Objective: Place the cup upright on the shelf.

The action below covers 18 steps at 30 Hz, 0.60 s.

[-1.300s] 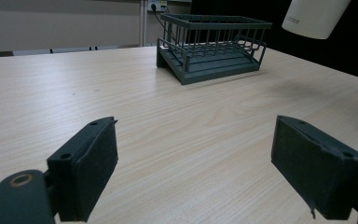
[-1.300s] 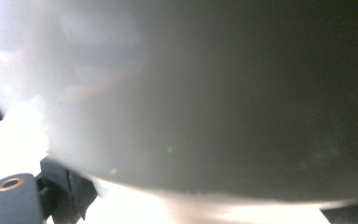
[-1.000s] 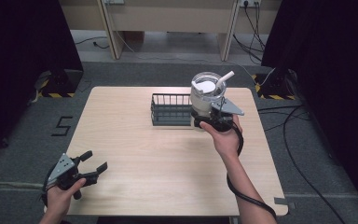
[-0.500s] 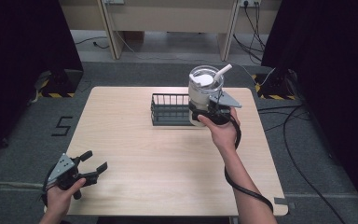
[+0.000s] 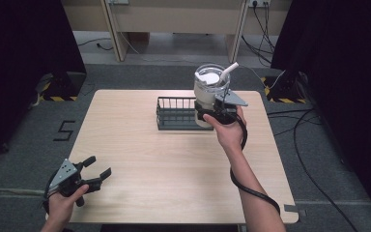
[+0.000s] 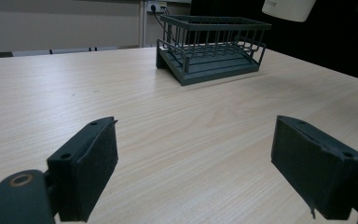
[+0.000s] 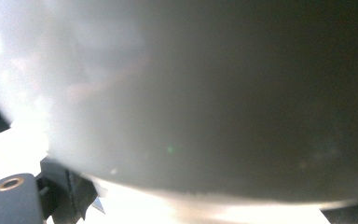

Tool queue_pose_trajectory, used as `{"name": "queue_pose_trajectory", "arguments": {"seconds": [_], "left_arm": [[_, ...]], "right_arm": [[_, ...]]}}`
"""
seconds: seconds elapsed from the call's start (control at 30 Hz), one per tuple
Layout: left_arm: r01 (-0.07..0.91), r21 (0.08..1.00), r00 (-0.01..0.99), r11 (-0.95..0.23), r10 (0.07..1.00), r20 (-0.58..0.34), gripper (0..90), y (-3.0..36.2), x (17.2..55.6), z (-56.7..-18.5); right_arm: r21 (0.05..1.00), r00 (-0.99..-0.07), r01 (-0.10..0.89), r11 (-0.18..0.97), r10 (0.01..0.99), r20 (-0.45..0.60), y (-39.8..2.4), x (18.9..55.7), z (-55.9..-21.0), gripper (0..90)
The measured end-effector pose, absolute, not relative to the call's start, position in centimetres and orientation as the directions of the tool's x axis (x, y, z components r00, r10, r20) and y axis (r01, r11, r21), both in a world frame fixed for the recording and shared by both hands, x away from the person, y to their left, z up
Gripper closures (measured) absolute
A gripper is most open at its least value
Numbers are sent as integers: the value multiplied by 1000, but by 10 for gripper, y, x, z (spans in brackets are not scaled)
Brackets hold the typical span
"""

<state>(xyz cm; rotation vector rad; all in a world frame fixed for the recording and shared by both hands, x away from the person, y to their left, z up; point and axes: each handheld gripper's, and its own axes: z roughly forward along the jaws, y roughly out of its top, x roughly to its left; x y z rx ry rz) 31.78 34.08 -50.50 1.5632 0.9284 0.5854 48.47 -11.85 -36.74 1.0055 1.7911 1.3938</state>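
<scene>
White and glossy, the jug (image 5: 210, 89) is a wide-mouthed container with a spout or handle slanting up from its rim on the far right side. In the high view it is held up off the table, above the right end of the wire rack (image 5: 176, 114). The right gripper (image 5: 216, 109) has it from the near side, low on the body. In the right gripper view the pale curved wall (image 7: 191, 93) sits directly against the camera, with black jaw parts showing at both bottom corners, so I judge the jaws to be closed around it. Inside, something white lies near the top; whether that is liquid, a lid or the bare inner floor cannot be told.

The rack is dark, with upright bars round a flat base, and it stands on the far middle of the wooden table (image 5: 135, 145). From the left gripper view its tray (image 6: 212, 60) holds nothing, and the bottom of the jug (image 6: 289, 8) hangs above its right end.

The step in hand looks like carrying the jug over the rack, to be set in or beside it. The next move calls for a steady descent that clears the top rail and keeps the jug level, so nothing spills.

The left gripper (image 5: 92, 172) is well away from the rack, at the near left corner of the table, its jaws spread wide and holding nothing.
</scene>
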Motion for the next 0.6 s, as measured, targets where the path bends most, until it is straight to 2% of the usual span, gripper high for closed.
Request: {"name": "queue_pose_trajectory", "arguments": {"seconds": [0.6], "left_arm": [[241, 970, 560, -16, 819, -126, 141, 341, 318, -505]], "right_arm": [[974, -491, 187, 130, 871, -23, -110, 502, -362, 115]]}}
